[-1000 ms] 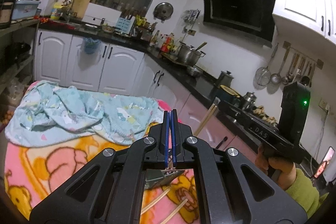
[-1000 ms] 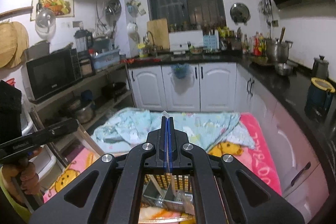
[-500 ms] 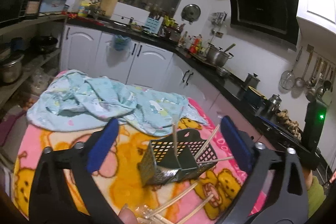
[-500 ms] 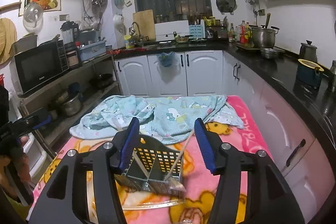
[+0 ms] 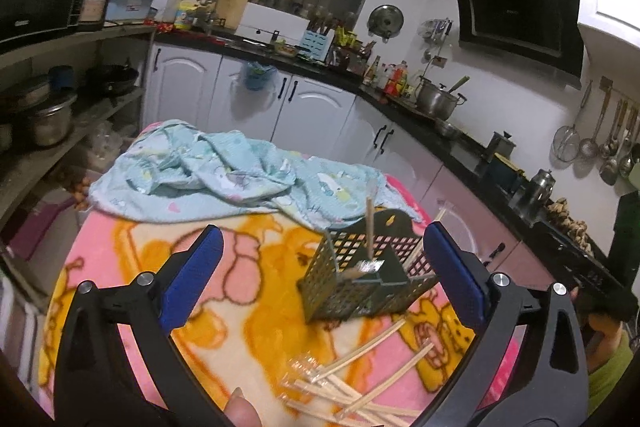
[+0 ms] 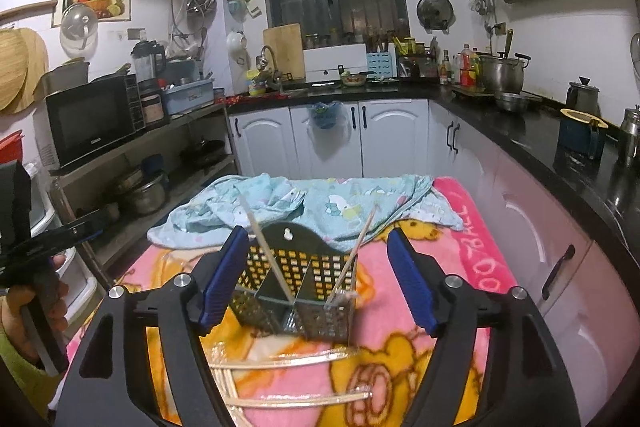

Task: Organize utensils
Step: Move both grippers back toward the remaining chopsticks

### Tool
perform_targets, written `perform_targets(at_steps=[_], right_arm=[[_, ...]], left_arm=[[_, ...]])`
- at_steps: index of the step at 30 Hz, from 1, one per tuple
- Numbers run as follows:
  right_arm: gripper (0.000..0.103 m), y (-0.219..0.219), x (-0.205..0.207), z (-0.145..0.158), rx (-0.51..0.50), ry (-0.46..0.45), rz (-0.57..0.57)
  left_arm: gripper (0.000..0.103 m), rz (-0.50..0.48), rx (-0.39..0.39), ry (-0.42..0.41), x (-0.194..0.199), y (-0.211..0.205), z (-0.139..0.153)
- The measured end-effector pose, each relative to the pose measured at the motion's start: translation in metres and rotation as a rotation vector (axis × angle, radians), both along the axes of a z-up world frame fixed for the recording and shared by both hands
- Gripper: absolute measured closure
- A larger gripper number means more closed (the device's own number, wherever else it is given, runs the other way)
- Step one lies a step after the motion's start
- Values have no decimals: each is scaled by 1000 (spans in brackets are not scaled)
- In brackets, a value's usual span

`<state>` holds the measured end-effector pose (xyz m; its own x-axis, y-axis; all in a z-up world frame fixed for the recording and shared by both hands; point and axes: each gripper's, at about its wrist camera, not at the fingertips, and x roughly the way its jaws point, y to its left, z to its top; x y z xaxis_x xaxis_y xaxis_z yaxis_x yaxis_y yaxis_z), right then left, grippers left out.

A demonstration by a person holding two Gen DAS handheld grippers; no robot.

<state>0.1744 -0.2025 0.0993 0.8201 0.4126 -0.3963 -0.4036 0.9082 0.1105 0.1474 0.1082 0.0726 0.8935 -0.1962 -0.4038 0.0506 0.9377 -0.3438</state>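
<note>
Grippers tilted down over utensil caddy, jaws apart.

Left gripper spread wide, nothing between its blue pads. Ahead at one o'clock: dark perforated caddy with upright chopstick. At five o'clock, loose chopsticks scattered on pink blanket.

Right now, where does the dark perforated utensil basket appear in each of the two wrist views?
Left wrist view: the utensil basket sits right of centre, nearer the right finger, with loose chopsticks in front.
Right wrist view: it is at centre, low, between the fingers, nearer the left one.
Shared landmark: the light blue cloth lies behind it in both.
</note>
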Motion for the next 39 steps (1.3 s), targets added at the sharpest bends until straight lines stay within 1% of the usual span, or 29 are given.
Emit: perform_targets(at_steps=[4, 12, 20, 34, 39], right_arm=[[31, 2, -13, -4, -13, 6, 10], [30, 8, -32, -12, -53, 16, 26], [29, 15, -49, -23, -81, 24, 47], [29, 21, -72, -43, -133, 50, 84], [29, 25, -75, -51, -159, 64, 94]], left_arm=[[11, 7, -2, 13, -11, 3, -7], [11, 20, -22, 27, -29, 8, -14], [11, 18, -18, 43, -43, 7, -21], [11, 22, -13, 104, -61, 14, -42], [11, 10, -21, 140, -63, 11, -53]])
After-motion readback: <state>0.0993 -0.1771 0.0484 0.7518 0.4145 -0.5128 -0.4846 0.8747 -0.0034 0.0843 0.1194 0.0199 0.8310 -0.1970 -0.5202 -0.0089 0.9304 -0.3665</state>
